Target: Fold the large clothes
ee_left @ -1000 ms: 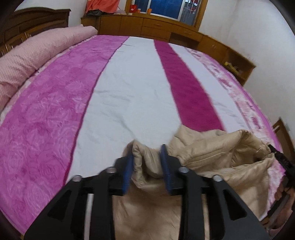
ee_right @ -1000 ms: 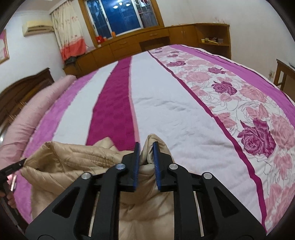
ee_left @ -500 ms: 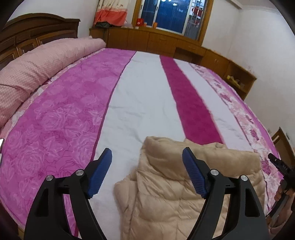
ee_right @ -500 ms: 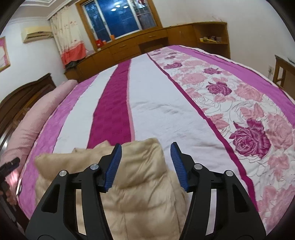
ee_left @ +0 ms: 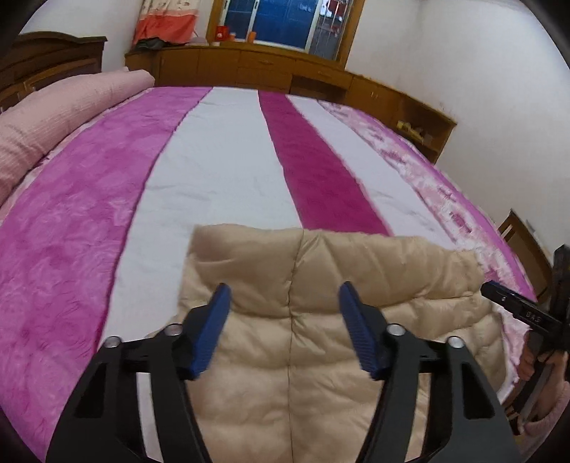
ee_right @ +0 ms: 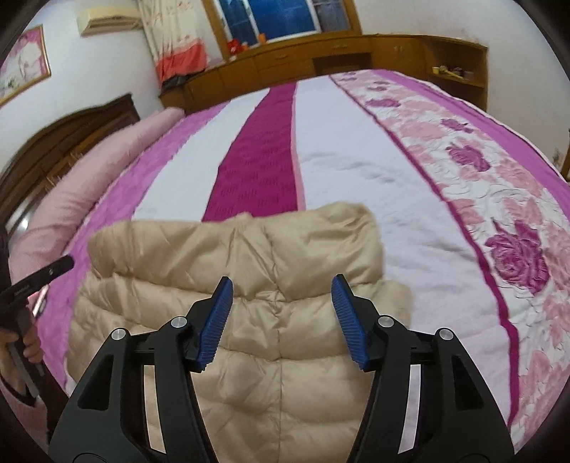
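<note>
A puffy tan jacket (ee_left: pixel 320 320) lies on the near edge of the bed (ee_left: pixel 221 185), with its top part folded over on itself. Both grabbers hang just above it. The left gripper (ee_left: pixel 285 320) has its blue jaws apart with nothing pinched between them; they have just been closing a little after letting go. The right gripper (ee_right: pixel 281 313) is spread apart too, and it holds nothing; its jaws have just been opening.

The jacket looks soft, light and squashy, like a pillow. Its cloth looks smooth, so I think it could slip. It is thick, so a fold may puff back up. A good place to take hold would be the far corners of the folded part, one for each grabber, pinching all the layers.

The bed cover has wide pink, white and dark pink stripes, with roses on one side. A long pink pillow (ee_left: pixel 60 114) lies at the head. Wooden cabinets (ee_left: pixel 278 74) run under a dark window (ee_left: pixel 281 21).
</note>
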{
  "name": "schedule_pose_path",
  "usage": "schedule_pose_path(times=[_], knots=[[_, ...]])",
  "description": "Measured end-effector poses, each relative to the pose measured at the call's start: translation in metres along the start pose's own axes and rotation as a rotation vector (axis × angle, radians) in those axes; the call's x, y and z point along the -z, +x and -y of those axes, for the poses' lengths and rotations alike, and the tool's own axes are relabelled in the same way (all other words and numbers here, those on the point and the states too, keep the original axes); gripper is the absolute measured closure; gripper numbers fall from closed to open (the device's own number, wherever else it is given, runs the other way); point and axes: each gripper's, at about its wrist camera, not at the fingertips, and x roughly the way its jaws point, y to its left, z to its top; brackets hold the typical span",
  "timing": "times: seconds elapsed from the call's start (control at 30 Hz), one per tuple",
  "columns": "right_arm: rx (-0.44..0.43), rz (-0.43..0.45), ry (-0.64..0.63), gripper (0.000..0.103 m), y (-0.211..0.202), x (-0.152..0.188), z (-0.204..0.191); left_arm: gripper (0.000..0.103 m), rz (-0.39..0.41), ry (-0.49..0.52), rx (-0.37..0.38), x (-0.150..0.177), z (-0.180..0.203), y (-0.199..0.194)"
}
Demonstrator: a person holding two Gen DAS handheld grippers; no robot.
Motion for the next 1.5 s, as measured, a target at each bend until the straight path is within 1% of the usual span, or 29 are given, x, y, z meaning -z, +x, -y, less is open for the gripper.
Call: schedule_pose_path(times=[0.07,0.13,0.2,0.3,0.4,0.57,0.8,0.83,0.9,1.07,1.1,1.17,1.2,1.23,1.3,1.37,1.4,1.43,1.5], knots=[[0.024,-0.015,0.013,0.046,0.015,-0.001,0.0,0.052,-0.022,-0.009,-0.042,0.0,-0.004,0.022],[0.067,-0.02,0.023,0.047,0.029,0.0,0.003,0.052,-0.05,-0.015,-0.103,0.001,-0.01,0.042],[0.105,-0.026,0.017,0.047,0.04,-0.001,0.005,0.052,-0.085,-0.031,-0.147,0.003,-0.017,0.06],[0.131,-0.044,0.019,0.047,0.054,-0.002,0.009,0.051,-0.098,-0.037,-0.178,0.003,-0.023,0.071],[0.134,-0.068,0.045,0.047,0.065,-0.005,0.016,0.05,-0.108,-0.052,-0.185,0.001,-0.029,0.081],[0.124,-0.081,0.072,0.048,0.075,-0.005,0.022,0.049,-0.121,-0.066,-0.187,0.003,-0.032,0.089],[0.118,-0.086,0.08,0.047,0.079,-0.004,0.024,0.048,-0.132,-0.069,-0.188,0.003,-0.032,0.093],[0.118,-0.085,0.079,0.047,0.079,-0.004,0.023,0.046,-0.131,-0.068,-0.19,0.003,-0.032,0.094],[0.115,-0.081,0.078,0.046,0.076,-0.004,0.023,0.043,-0.132,-0.067,-0.2,0.003,-0.032,0.089],[0.091,-0.056,0.09,0.041,0.053,-0.004,0.021,0.03,-0.127,-0.051,-0.208,0.002,-0.026,0.065],[0.086,-0.05,0.093,0.039,0.046,-0.004,0.021,0.03,-0.126,-0.047,-0.205,0.002,-0.023,0.057],[0.076,-0.038,0.097,0.039,0.03,-0.002,0.02,0.029,-0.124,-0.047,-0.198,0.002,-0.019,0.044],[0.073,-0.035,0.098,0.037,0.024,-0.001,0.019,0.028,-0.125,-0.051,-0.194,0.003,-0.017,0.037],[0.07,-0.033,0.1,0.033,0.018,0.001,0.019,0.028,-0.127,-0.055,-0.192,0.003,-0.015,0.032],[0.062,-0.028,0.106,0.032,0.004,0.007,0.019,0.027,-0.128,-0.061,-0.182,0.006,-0.01,0.019],[0.061,-0.029,0.107,0.03,-0.006,0.012,0.018,0.024,-0.126,-0.06,-0.175,0.007,-0.005,0.011],[0.063,-0.031,0.108,0.027,-0.012,0.016,0.018,0.023,-0.123,-0.062,-0.17,0.009,-0.002,0.006],[0.062,-0.031,0.111,0.025,-0.017,0.02,0.018,0.023,-0.121,-0.066,-0.158,0.011,0.001,0.0],[0.049,-0.048,0.128,0.023,-0.027,0.027,0.02,0.022,-0.122,-0.077,-0.13,0.017,0.007,-0.01]])
